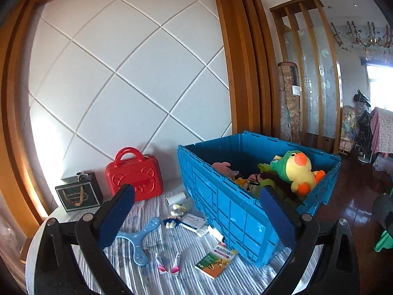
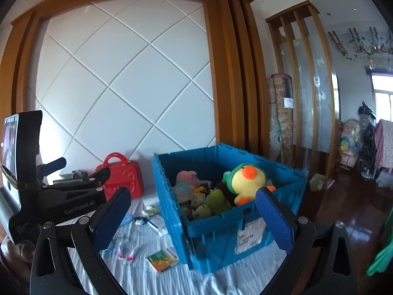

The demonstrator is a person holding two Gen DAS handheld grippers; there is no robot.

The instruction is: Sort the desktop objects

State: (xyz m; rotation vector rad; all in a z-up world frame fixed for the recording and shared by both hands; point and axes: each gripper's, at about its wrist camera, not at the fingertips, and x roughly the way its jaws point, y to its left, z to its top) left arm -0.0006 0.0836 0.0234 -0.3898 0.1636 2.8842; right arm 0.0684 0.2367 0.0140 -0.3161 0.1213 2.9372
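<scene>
Left wrist view: left tongs point(image 1: 196, 215) spread wide, nothing between the blue pads, held above the desk point(image 1: 186, 280) with its white ribbed cover. Blue crate point(image 1: 221, 204) on the right half of the desk, open, holding plush toys — yellow duck plush point(image 1: 301, 170) uppermost, against the right wall. Left of the crate, loose on the cover: blue boomerang point(image 1: 140, 239), small plush figure point(image 1: 173, 218), white box point(image 1: 194, 222) just beside it, two pink sachets point(image 1: 168, 265), green booklet point(image 1: 216, 260) touching the crate's near corner. Red case point(image 1: 133, 175) and dark gift box point(image 1: 78, 193) upright at the back, by the wall.

Right wrist view: right tongs point(image 2: 192, 217) also wide apart, empty, in front of the crate point(image 2: 213, 233). Duck point(image 2: 248, 183) on top of the pile inside. Left gripper body point(image 2: 63, 196) seen from the side at far left; its tongs' spread not readable here. Booklet point(image 2: 162, 259) and sachets point(image 2: 126, 255) on the cover — left of the crate.
</scene>
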